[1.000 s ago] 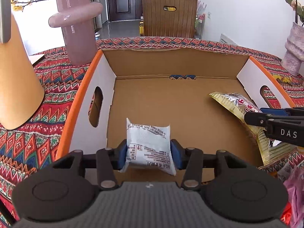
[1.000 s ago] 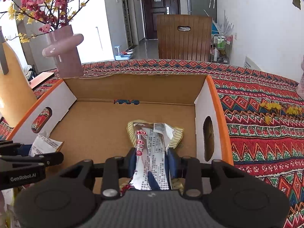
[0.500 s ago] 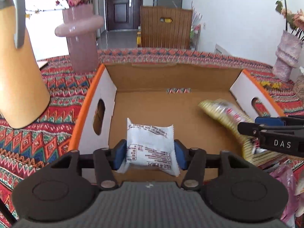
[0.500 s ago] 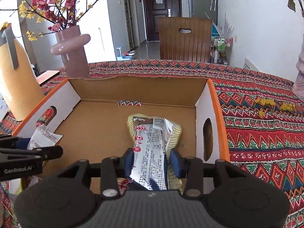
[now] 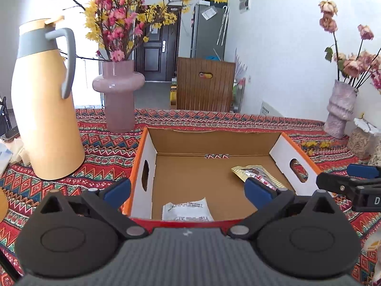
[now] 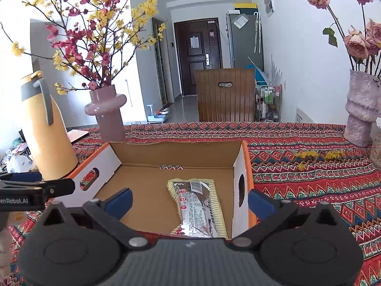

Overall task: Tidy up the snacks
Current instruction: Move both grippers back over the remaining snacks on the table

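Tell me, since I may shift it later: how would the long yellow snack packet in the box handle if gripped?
The yellow snack packet looks like thin foil wrap, so probably light and crinkly. Its glossy surface may slip. Long and flat, it would likely sag if held by one end.

A pink vase (image 5: 118, 95) of red and yellow blossom branches (image 5: 123, 16) stands on the patterned tablecloth (image 6: 309, 166). Left of the vase stands 1 tall yellow thermos jug (image 5: 45, 104) (grey collar and handle). Behind the vase, past the table edge, sits a brown wooden chair back (image 6: 226, 95). Far right of the vase stands a pale textured vase (image 6: 362, 109) of faded roses (image 6: 357, 40), with loose yellow petals (image 6: 316, 155) near it.
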The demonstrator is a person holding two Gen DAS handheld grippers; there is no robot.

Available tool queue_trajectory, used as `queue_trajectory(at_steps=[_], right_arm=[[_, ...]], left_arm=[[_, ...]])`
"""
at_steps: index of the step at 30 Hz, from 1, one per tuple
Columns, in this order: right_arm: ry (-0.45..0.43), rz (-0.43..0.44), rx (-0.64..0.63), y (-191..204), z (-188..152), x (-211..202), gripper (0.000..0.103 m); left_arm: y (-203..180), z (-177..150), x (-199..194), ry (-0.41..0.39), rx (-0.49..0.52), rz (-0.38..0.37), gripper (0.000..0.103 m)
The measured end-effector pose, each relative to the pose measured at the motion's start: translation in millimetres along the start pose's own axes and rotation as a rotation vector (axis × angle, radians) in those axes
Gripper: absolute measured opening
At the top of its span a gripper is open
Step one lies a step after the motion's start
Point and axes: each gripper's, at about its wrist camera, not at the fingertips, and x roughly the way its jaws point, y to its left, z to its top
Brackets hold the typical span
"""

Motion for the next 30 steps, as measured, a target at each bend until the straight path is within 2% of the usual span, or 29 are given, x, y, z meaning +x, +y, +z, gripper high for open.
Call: queue_trajectory(at_steps=[6,14,30], right_arm=[[-0.052,-0.004,-0.007,7.1,-18.2,-41.1,0.103],[-0.059,-0.015,0.0,14.8,-44.3,-71.5,0.103],[0.02,-0.068,0.038,15.2,-97.3,-98.0,0.103]], left_arm=[[7.9,-14.5,-32.1,-0.038,-0.007,-0.006,0.103],[21.3,-37.5,-60.5,-0.038,-0.008,0.006,0.103],[36.2,-95.0,-88.6,0.038,-0.024,0.004,0.103]])
